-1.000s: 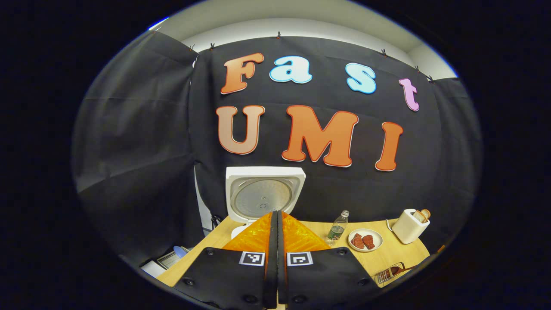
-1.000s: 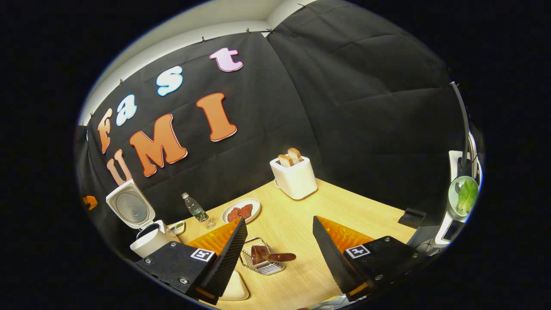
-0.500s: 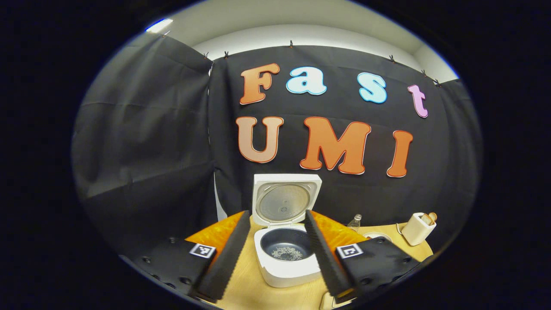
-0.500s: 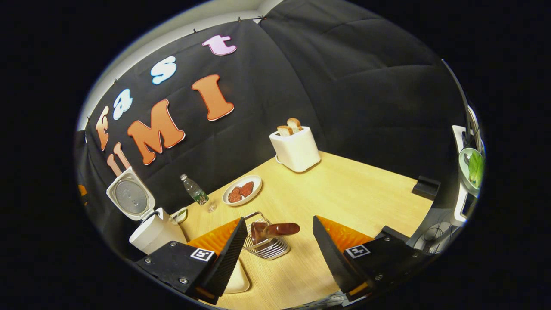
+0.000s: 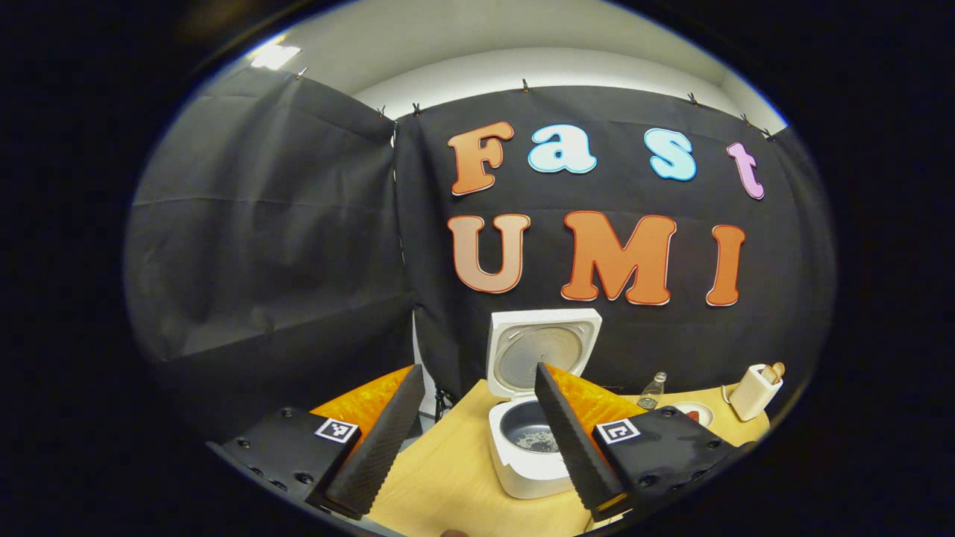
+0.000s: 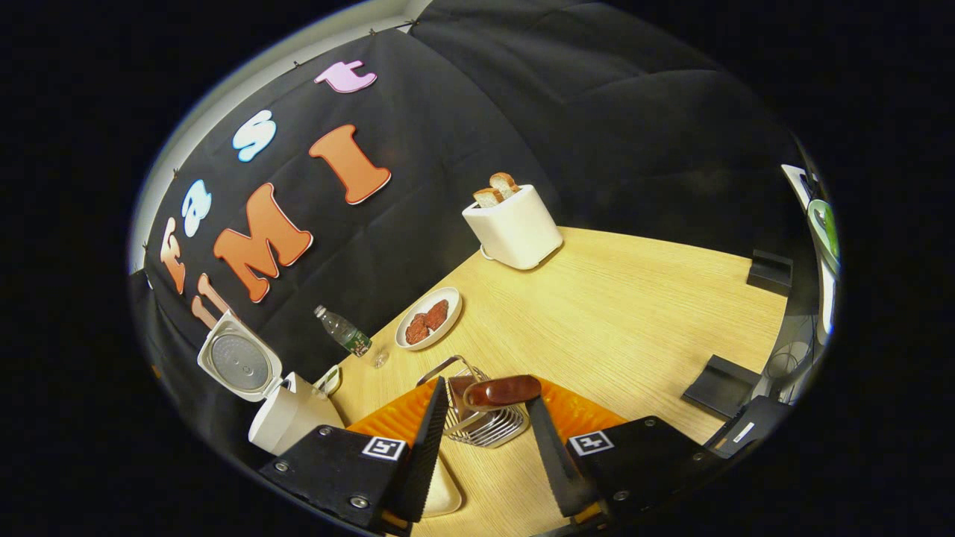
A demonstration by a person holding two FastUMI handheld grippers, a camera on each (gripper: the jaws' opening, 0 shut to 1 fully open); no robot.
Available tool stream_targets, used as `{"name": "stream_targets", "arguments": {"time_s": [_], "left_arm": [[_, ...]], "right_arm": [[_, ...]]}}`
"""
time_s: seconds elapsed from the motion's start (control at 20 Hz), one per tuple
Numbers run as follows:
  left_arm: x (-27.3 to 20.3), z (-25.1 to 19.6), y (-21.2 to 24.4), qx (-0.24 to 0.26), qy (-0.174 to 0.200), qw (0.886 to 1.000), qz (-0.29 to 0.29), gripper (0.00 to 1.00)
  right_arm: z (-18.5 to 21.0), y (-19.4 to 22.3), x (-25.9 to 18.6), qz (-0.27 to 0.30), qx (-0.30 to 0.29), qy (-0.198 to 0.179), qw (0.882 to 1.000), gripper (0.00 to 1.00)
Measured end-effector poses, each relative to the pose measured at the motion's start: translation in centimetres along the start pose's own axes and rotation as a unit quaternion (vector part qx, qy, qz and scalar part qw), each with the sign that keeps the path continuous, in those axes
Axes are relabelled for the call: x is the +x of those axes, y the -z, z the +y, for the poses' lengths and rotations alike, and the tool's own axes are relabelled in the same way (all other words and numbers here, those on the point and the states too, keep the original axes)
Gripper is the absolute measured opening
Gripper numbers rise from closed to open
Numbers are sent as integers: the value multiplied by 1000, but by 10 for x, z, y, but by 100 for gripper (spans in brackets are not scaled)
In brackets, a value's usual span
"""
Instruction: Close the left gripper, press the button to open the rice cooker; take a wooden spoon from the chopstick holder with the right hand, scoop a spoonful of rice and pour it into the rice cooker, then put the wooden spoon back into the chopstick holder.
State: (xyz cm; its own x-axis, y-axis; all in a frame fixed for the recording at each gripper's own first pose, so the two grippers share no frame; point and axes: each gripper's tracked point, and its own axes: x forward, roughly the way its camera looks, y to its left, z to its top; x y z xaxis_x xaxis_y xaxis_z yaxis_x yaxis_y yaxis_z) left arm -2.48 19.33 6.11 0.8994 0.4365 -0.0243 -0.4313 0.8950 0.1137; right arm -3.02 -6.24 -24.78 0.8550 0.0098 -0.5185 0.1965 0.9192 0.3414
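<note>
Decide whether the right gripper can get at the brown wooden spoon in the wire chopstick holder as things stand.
Probably yes: the right gripper is open, the brown wooden spoon handle lies between its fingers, nothing blocking.

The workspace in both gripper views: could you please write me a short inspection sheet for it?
Surface: wooden table, bare at its middle.
Job's things: rice cooker open, lid up, some rice in the pot; wooden spoon lying in the wire holder.
Clutter: toaster with bread, plate of meat, bottle.
Grippers: left gripper open, beside the cooker; right gripper open, jaws flanking the holder, not touching the spoon.
Cables: nothing seen.
Surroundings: black cloth walls.
</note>
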Motion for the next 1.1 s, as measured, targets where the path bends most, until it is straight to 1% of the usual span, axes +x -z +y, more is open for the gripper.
{"name": "stream_targets", "arguments": {"time_s": [0.1, 0.15, 0.25, 0.4, 0.45, 0.55, 0.75, 0.95, 1.1], "left_arm": [[0, 11, 0, -5, -11, 1000, 1, 100], [0, 16, 2, -7, -17, 1000, 3, 100], [-1, 24, 4, -9, -26, 1000, 5, 100], [-5, 32, 7, -14, -34, 999, 7, 100], [-5, 33, 7, -13, -36, 999, 6, 100], [-9, 38, 7, -10, -38, 999, 3, 100], [-14, 49, 5, -11, -41, 999, -4, 100], [-20, 57, 2, -8, -38, 999, -14, 100], [-21, 56, 6, -14, -23, 1000, -7, 100]], "right_arm": [[3, -9, 3, -5, 5, 2, 1000, 58], [5, -9, 9, 3, 7, -1, 1000, 51], [14, -15, 14, 9, 7, -6, 1000, 44], [31, -20, 18, 23, 15, -26, 999, 35], [38, -22, 20, 25, 15, -30, 999, 28], [43, -21, 27, 27, -7, -25, 999, 21], [58, -33, 19, 18, -58, -29, 998, 13], [74, -52, 0, 5, -84, -37, 996, 11], [89, -66, -20, -11, -111, -47, 993, 11]]}}
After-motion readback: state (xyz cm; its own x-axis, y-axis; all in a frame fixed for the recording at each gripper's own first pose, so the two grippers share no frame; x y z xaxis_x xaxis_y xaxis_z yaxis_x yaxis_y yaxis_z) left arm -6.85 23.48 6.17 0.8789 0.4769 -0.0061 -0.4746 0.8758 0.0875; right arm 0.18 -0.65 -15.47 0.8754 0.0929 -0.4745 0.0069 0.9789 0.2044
